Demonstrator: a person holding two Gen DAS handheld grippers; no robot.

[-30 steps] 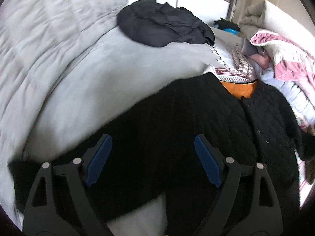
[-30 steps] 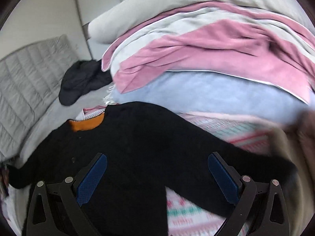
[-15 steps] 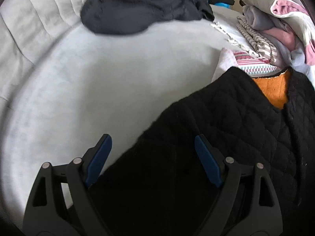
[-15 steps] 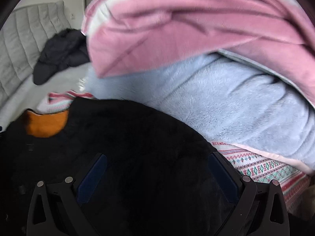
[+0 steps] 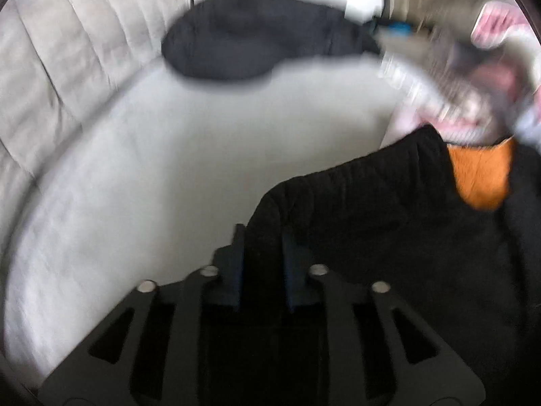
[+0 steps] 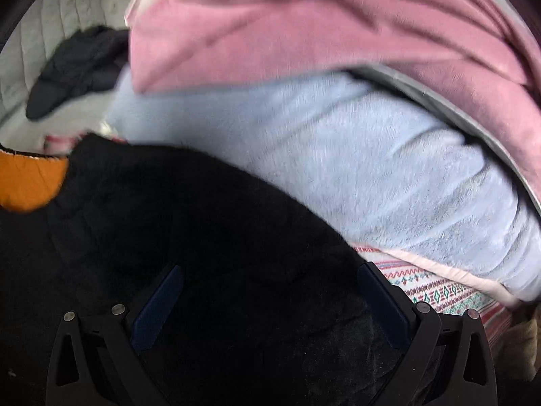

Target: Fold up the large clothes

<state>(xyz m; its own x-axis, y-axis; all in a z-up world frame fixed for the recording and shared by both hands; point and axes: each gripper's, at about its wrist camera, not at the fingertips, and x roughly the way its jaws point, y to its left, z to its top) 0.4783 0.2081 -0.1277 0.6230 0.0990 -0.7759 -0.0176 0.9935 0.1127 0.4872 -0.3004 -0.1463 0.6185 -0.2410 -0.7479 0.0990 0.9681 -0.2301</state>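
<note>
Bed (image 5: pixel 142 176) with a pale grey sheet, padded grey headboard (image 5: pixel 50 67) behind — both views blurred.

Left gripper (image 5: pixel 262 253): jaws have just been closing and now stand narrow, with a raised fold at the edge of the black quilted jacket (image 5: pixel 389 237) pinched between the blue pads. The fabric bunches upward right at the fingertips. Beyond that fold the jacket spreads to the right, its orange lining (image 5: pixel 481 179) showing at the collar.

Right gripper (image 6: pixel 270 291): jaws wide apart, pads either side of the jacket's dark cloth (image 6: pixel 203 220) and not pressing it. Nothing gripped.

Outward from the right gripper: a patterned knit cloth (image 6: pixel 446 291) lies under the jacket's edge, then a pale blue fleece blanket (image 6: pixel 372 169), a pink blanket (image 6: pixel 321 34) heaped above it.

Far end of the bed — a crumpled dark garment (image 5: pixel 257 44) lies near the headboard, well apart from the jacket.
</note>
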